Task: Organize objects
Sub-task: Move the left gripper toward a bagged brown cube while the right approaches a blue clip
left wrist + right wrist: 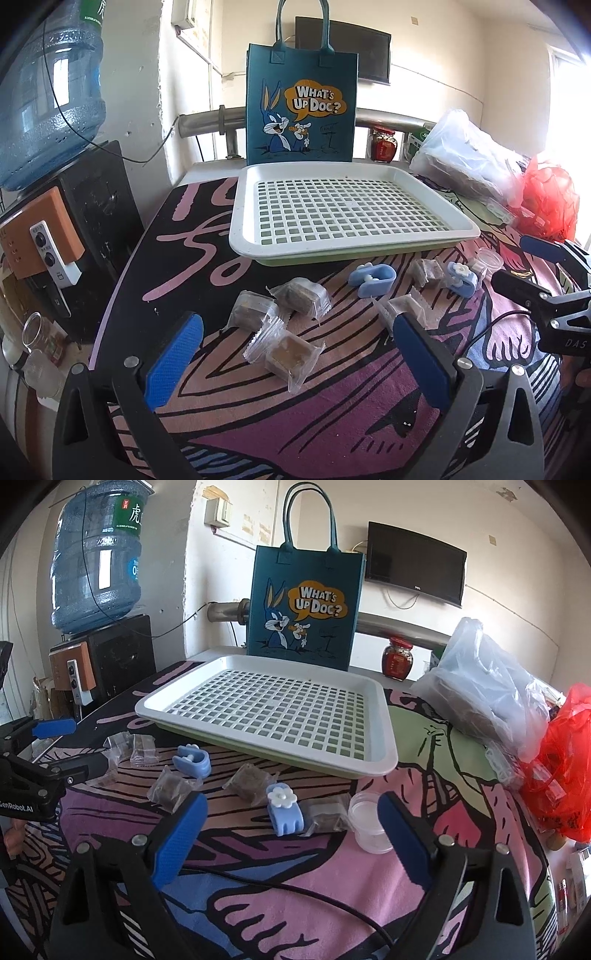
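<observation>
A white slotted tray (458, 230) (386, 760) sits mid-table with nothing in it. Several wrapped brown cakes lie in front of it, one (290, 352) between my left gripper's fingers, others (301, 295) (251, 779) nearby. Two blue hair clips (373, 280) (286, 810) and a small clear cup (487, 260) (369, 823) lie among them. My left gripper (297, 360) is open, low over the nearest cake. My right gripper (291, 843) is open just short of the flower clip and the cup.
A teal cartoon tote bag (301, 107) (304, 607) stands behind the tray. A grey plastic bag (484, 686) and a red one (561, 760) crowd the right side, with a red-lidded jar (398, 659). A water dispenser (98, 561) stands at left. A cable (295, 890) crosses the cloth.
</observation>
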Tool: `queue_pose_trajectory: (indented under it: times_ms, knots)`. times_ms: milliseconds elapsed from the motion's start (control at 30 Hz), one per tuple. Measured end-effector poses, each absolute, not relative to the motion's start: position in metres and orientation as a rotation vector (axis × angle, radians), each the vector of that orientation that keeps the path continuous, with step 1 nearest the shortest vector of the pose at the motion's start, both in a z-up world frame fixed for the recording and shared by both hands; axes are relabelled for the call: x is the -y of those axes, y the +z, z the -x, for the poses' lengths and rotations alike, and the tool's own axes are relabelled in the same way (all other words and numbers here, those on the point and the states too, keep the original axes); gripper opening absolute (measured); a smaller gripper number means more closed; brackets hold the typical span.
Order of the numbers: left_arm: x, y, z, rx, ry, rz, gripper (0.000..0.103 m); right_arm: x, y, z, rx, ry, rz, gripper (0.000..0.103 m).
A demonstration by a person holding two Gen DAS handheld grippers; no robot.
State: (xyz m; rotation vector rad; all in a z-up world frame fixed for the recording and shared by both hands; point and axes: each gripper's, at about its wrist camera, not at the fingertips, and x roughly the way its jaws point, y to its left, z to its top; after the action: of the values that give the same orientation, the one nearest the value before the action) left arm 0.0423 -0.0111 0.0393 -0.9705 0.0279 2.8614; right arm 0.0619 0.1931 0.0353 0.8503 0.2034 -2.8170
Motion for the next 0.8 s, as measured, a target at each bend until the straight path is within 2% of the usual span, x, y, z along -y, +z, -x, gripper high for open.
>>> queue_pose_trajectory:
  times_ms: [267, 400, 500, 667, 800]
  knots:
    - [0.013, 0.038, -0.041, -0.008, 2.856, 0.982, 0.103, -0.191, 0.035, -0.054, -0.217, -2.807, -0.858, 0.093]
    - [0.013, 0.036, -0.038, 0.0, 2.838, 1.002, 0.101, -0.191, 0.028, -0.047, -0.211, -2.771, -0.921, 0.083]
    - [0.013, 0.035, -0.037, 0.003, 2.831, 1.015, 0.098, -0.19, 0.026, -0.045, -0.201, -2.746, -0.937, 0.08]
    - [0.016, 0.029, -0.03, 0.032, 2.791, 1.087, 0.086, -0.188, 0.023, -0.042, -0.197, -2.701, -0.959, 0.072]
    - [0.019, 0.023, -0.025, 0.065, 2.766, 1.138, 0.084, -0.187, 0.019, -0.035, -0.178, -2.653, -1.006, 0.065]
